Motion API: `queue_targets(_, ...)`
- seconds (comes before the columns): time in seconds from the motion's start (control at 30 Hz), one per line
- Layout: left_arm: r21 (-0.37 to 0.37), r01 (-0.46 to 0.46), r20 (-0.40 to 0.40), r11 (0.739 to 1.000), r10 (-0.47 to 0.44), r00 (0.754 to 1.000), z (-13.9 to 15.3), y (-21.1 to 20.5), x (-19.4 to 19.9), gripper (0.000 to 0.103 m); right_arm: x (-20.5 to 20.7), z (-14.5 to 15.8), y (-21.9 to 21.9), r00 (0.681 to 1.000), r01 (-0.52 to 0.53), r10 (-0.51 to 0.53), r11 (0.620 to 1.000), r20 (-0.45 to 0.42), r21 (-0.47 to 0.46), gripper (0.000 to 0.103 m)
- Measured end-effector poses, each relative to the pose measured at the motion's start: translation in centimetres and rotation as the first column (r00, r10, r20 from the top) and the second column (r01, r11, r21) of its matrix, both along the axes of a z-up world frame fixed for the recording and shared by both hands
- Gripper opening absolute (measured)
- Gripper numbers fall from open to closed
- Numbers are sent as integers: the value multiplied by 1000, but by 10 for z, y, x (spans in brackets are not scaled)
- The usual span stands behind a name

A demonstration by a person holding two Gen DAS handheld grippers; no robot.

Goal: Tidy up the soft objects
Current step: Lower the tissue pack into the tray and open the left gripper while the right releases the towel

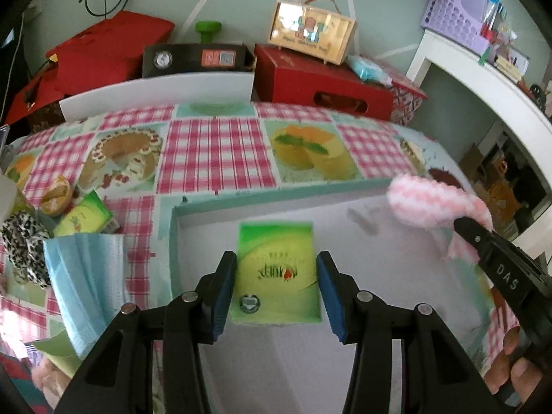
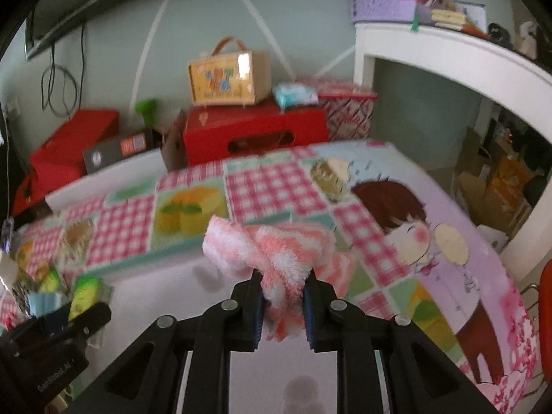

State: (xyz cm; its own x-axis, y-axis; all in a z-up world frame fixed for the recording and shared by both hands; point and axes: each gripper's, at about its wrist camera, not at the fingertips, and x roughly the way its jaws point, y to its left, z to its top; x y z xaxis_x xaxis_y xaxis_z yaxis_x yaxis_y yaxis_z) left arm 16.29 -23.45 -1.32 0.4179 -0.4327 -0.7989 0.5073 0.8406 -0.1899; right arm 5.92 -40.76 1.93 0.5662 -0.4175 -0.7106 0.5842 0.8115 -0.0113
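Note:
A green tissue pack (image 1: 277, 272) lies in the white tray (image 1: 193, 227) on the table. My left gripper (image 1: 276, 276) is open, its blue pads either side of the pack. My right gripper (image 2: 283, 296) is shut on a fluffy pink-and-white cloth (image 2: 272, 252) and holds it above the tray's far right part; the cloth also shows in the left wrist view (image 1: 424, 203). Left of the tray lie a blue cloth (image 1: 82, 276), a second green tissue pack (image 1: 82, 217), a leopard-print scrunchie (image 1: 24, 245) and a bun-like item (image 1: 57, 195).
The table has a pink checked cloth with cake pictures (image 1: 217, 151). Behind it stand red boxes (image 1: 321, 82), a black box (image 1: 196, 58) and a small yellow case (image 1: 310, 31). A white shelf (image 1: 483, 79) is at the right.

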Motion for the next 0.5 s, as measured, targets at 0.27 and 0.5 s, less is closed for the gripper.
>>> queue_targets(0.27, 18, -1, -22, 1000, 2, 1000, -11, 1, 0, 53, 13, -32, 0, 989, -34, 40, 999, -144, 42, 22)
queue_targets(0.5, 24, -6, -23, 1000, 6, 1000, -10, 2, -2, 56, 11, -40, -4, 981, -18, 39, 994, -188, 110, 22)
